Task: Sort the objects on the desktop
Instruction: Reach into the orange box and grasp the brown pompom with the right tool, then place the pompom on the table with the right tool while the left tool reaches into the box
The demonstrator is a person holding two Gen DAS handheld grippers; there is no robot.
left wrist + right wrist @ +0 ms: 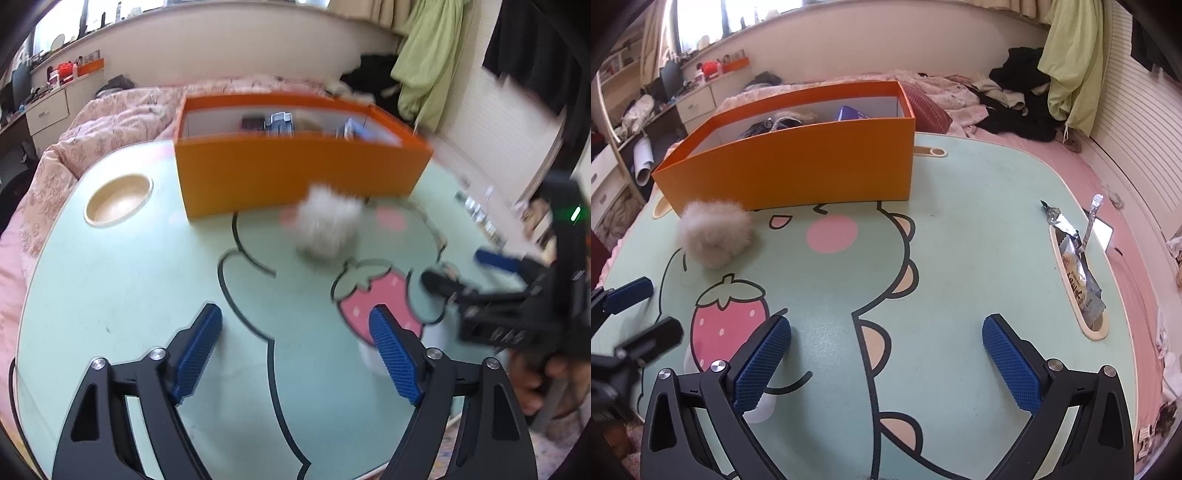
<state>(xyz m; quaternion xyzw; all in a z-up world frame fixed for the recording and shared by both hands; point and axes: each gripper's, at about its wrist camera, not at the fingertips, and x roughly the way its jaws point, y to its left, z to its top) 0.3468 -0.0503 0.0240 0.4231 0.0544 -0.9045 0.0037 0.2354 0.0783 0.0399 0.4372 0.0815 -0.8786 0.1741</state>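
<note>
Right now I have both sets of fingers spread wide and gripping nothing. My left gripper [295,354] hovers over the mint tabletop [110,295], above the strawberry print [369,295], with a small white object [369,358] lying partly behind its right finger; I cannot tell what that object is. My right gripper [886,362] hangs over the cartoon dinosaur print [886,258], well apart from everything else. A fluffy white pom-pom [714,236] rests on the tabletop just in front of the orange box's [798,166] near wall, close to its left corner in the right wrist view. The box stands open at the far edge, and several items lie inside it. Snack packets [1078,273] sit in a slot along the tabletop's right side. A round cup recess [118,199] lies left of the box.
</note>
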